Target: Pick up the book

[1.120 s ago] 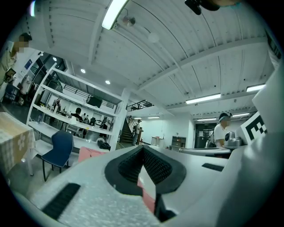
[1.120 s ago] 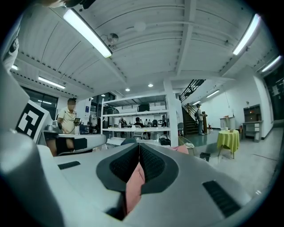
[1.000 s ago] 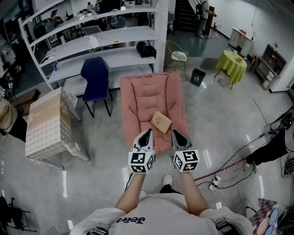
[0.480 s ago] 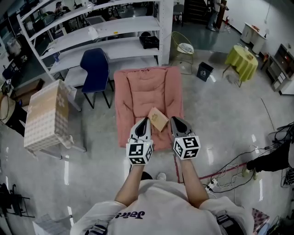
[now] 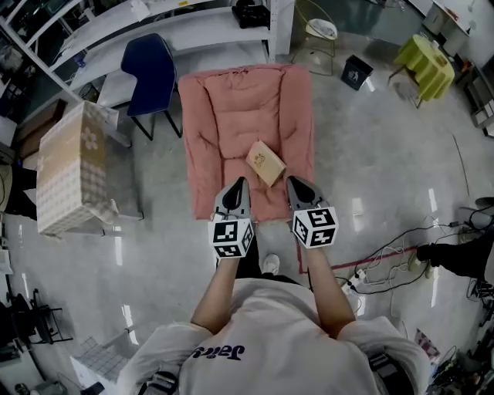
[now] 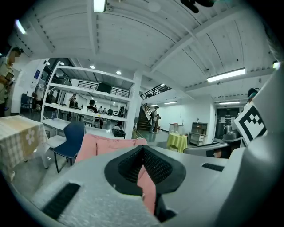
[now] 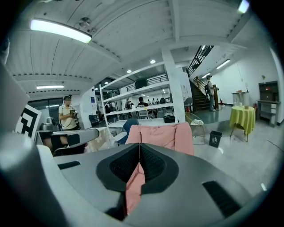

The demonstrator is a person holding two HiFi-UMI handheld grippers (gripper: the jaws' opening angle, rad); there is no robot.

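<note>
Grey floor is gleaming under ceiling lights.
A blue chair is standing by white shelves, a yellow table sitting well apart.

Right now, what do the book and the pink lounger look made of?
Book: tan matte cover, likely paper or card; it is a flat slab with sharp corners.
Pink lounger: soft padded fabric with a matte finish; quilted seams and puffy panels show.
</note>
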